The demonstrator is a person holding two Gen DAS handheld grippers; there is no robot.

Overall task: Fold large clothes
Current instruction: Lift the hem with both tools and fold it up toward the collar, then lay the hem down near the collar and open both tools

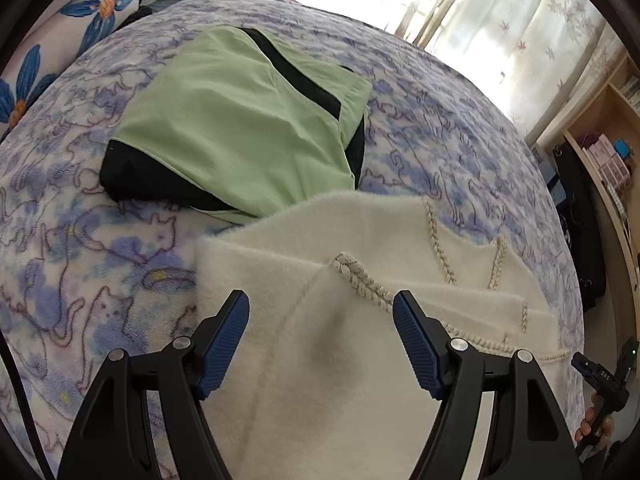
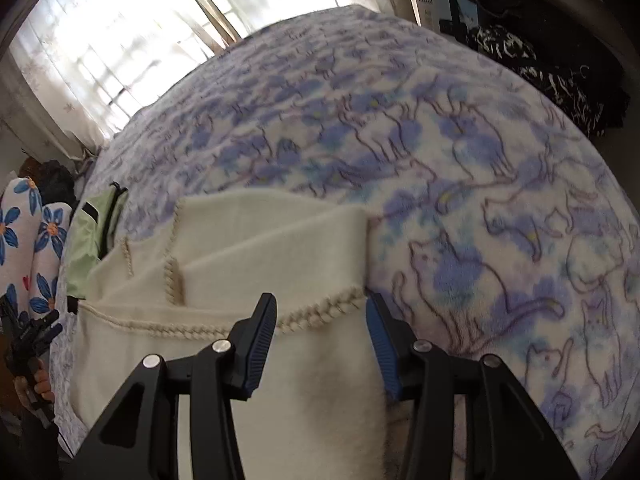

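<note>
Both tools, left tool (image 1: pixel 321 312) and right tool (image 2: pixel 321 316), gape (nothing gripped) over the cream garment (image 1: pixel 344 360).

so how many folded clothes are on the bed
2: a cream sweater under the open grippers, and a green and black garment just beyond it, edges overlapping. More may lie out of view.

Left gripper (image 1: pixel 321 308) jaws gape above folded cream garment (image 1: pixel 352 240) on blanket (image 1: pixel 80 248).

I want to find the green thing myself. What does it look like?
Look at the big bed with the fuzzy blue cat-print blanket. Behind the cream woolly garment with braided trim lies a folded light-green garment with black panels. It is the only green thing there, smooth rather than fluffy.
</note>
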